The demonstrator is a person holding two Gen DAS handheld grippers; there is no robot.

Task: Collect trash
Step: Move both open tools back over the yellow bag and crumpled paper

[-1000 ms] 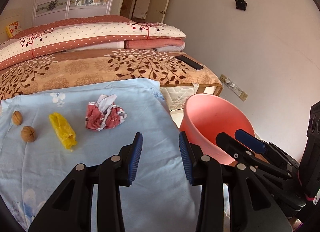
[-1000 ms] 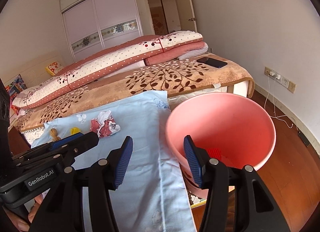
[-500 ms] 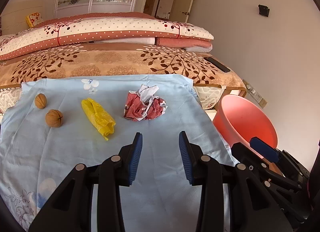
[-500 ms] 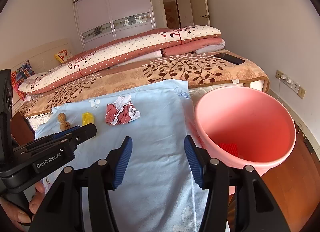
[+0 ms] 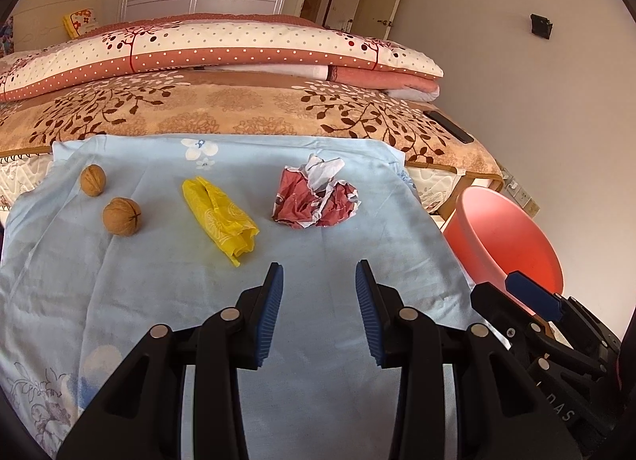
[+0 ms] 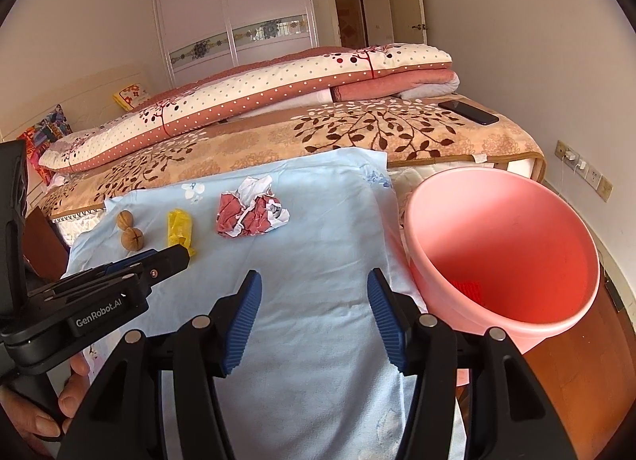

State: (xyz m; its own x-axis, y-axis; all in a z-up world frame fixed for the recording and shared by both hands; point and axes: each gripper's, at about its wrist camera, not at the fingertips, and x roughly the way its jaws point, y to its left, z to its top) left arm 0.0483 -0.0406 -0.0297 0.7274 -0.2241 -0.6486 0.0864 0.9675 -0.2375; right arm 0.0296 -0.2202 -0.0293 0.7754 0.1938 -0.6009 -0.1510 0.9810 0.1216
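I hold my left gripper (image 5: 319,275) low in the middle of its picture, and its two blue fingers are wide apart with nothing between them. It hangs over a light blue sheet (image 5: 159,301) spread on the bed. Above it in the picture lies the trash. A crumpled red and white paper ball (image 5: 316,203) sits just right of the middle, and a yellow plastic bag (image 5: 218,215) lies just left of it, a little apart. Further left are two walnuts (image 5: 121,216), close together but not touching. Nothing lies on the sheet between my fingers and the paper ball. My right gripper (image 6: 314,281) is wide too and holds nothing. It sits low in the middle of its picture, over the same sheet. On the right of that picture stands a big pink bucket (image 6: 437,221), right beside the bed edge, with a small red thing (image 6: 469,290) at its bottom. A black phone (image 6: 469,111) lies on the brown leaf blanket (image 6: 357,134) in the upper right. A folded dotted quilt (image 6: 258,90) is piled behind it.
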